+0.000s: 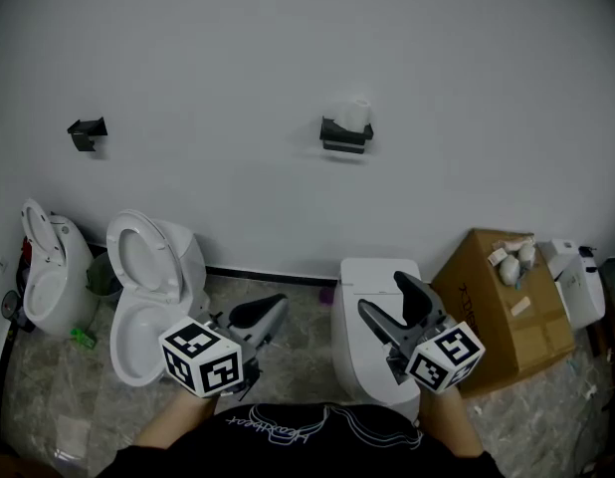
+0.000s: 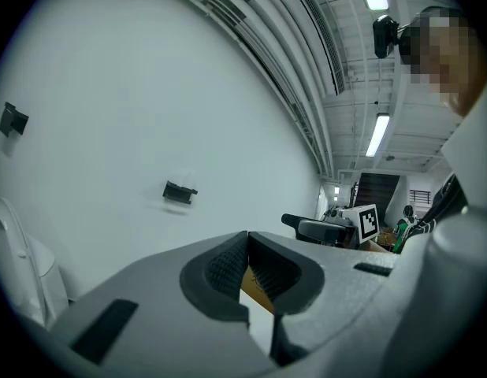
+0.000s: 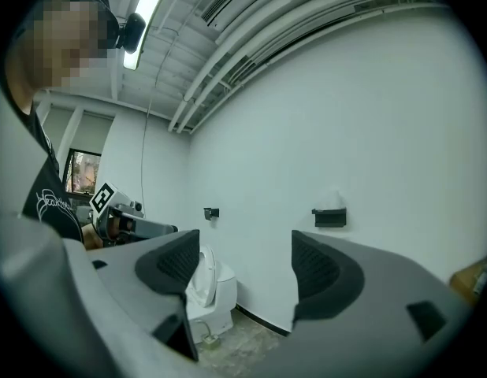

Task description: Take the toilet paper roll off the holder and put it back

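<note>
We see a mottled stone floor (image 1: 303, 319), on it 2 open toilets at left, small toilet (image 1: 49, 272), larger toilet (image 1: 148, 292), 1 closed toilet (image 1: 372, 312) mid-floor, a cardboard box (image 1: 502, 307) just beside it at right

Glossy toilet (image 1: 138, 257), seemingly cardboard box (image 1: 499, 309)

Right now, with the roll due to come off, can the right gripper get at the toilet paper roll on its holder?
Probably yes: the right gripper is open and empty, nothing blocks its way to the toilet paper roll, but it hangs far short, above the white toilet.
</note>
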